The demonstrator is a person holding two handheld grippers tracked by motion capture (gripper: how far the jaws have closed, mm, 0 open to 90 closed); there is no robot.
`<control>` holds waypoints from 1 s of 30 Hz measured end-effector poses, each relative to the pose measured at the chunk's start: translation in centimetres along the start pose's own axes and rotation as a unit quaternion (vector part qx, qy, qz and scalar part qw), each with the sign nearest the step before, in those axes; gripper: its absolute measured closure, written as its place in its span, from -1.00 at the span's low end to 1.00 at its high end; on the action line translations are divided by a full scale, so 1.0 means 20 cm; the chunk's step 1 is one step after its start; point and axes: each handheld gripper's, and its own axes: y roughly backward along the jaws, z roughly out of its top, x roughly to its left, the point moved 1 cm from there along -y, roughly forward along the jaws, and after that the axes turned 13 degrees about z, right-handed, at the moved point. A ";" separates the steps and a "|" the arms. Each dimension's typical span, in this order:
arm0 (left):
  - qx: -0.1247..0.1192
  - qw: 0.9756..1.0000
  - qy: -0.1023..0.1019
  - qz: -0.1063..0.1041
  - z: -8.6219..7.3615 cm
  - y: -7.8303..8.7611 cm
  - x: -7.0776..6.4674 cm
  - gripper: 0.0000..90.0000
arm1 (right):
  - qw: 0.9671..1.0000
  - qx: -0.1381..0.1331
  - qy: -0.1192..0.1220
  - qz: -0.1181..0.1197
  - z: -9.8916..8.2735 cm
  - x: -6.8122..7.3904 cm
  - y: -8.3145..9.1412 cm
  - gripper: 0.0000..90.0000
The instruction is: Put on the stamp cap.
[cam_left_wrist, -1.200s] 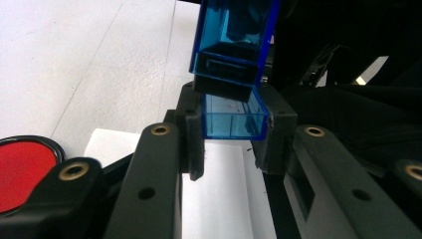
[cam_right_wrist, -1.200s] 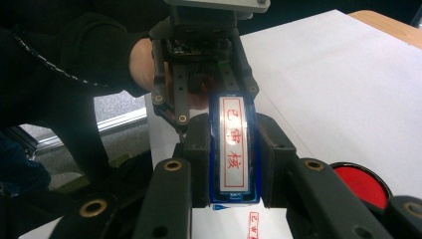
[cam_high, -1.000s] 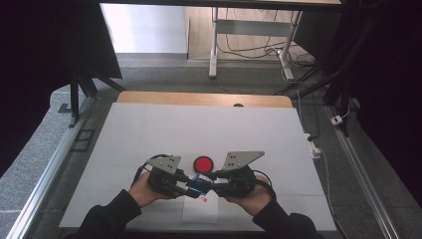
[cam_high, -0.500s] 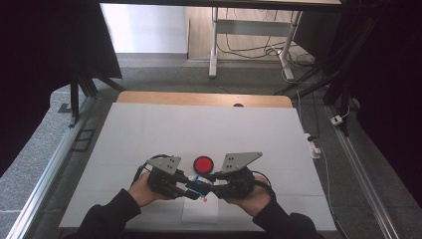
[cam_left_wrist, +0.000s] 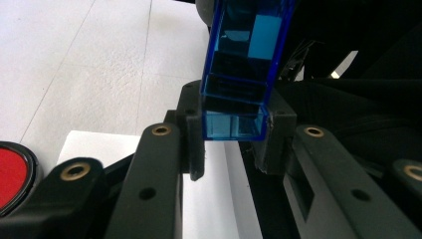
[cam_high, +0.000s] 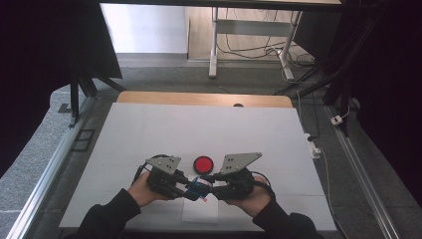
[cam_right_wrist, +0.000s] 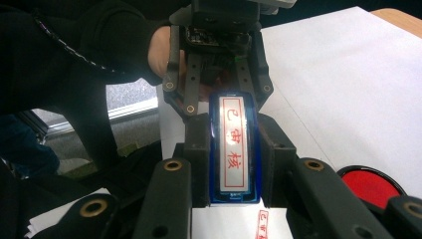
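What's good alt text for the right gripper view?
The right gripper clamps one end of a blue stamp, its white face with red characters turned to the camera; the left gripper grips the far end. A red ink pad sits at lower right on the white table.

White table [cam_high: 149,129] (paper [cam_high: 200,213], red pad [cam_high: 203,164])
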 end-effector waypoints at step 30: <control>0.022 0.997 -0.060 0.039 0.00 -0.02 -0.04 0.29 | 1.000 0.002 0.003 0.003 0.00 0.00 -0.01 0.57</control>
